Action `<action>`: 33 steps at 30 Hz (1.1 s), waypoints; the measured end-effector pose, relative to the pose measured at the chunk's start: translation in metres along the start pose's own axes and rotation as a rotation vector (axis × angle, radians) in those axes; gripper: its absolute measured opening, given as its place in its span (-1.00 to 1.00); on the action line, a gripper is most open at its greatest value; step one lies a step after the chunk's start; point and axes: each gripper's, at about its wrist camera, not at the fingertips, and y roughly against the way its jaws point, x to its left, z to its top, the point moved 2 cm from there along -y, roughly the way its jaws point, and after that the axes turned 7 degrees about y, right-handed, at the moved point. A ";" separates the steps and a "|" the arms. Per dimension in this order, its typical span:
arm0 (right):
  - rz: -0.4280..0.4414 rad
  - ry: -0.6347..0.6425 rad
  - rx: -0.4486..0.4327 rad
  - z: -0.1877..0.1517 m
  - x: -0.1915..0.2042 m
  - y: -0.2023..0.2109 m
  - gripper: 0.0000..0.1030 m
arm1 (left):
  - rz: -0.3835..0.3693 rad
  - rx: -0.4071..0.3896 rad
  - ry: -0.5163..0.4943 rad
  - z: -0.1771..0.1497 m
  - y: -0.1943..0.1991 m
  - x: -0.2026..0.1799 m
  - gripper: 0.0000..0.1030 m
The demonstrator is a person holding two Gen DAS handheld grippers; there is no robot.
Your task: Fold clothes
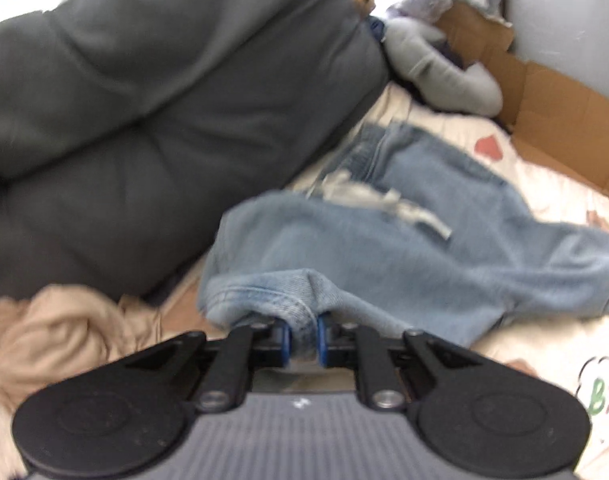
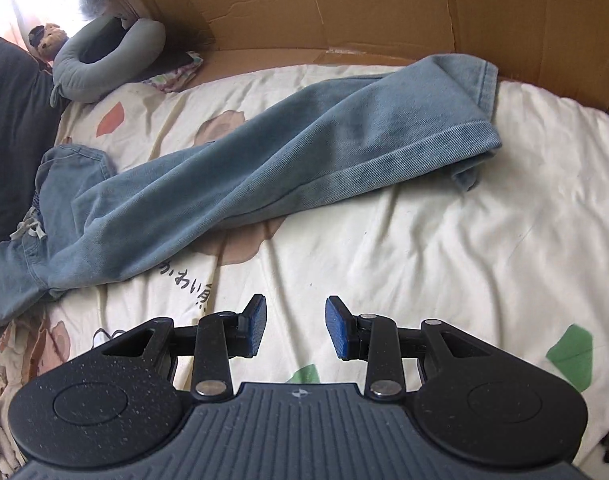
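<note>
Light blue jeans (image 1: 404,248) lie on a cream patterned bed cover. My left gripper (image 1: 304,338) is shut on a bunched edge of the jeans near the waist, lifting it slightly. A grey drawstring (image 1: 388,200) shows at the waistband. In the right wrist view the jeans (image 2: 264,164) stretch diagonally, with the leg hems (image 2: 476,120) at the far right near the cardboard. My right gripper (image 2: 296,330) is open above the bare cover, below the legs, holding nothing.
A dark grey cushion (image 1: 152,120) fills the left side. A beige garment (image 1: 56,328) lies crumpled at lower left. A grey neck pillow (image 2: 104,64) and flattened cardboard (image 2: 384,8) border the far edge of the bed cover (image 2: 464,248).
</note>
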 end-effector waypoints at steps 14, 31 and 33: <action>0.068 0.003 0.001 -0.003 0.014 -0.004 -0.23 | -0.116 -0.070 -0.068 0.068 0.001 -0.047 -0.79; 0.120 0.037 0.024 -0.001 0.032 -0.018 -0.23 | -0.270 -0.081 -0.239 0.141 -0.044 -0.167 -0.79; 0.131 0.035 0.017 0.001 0.034 -0.019 -0.23 | -0.280 -0.073 -0.256 0.143 -0.055 -0.179 -0.79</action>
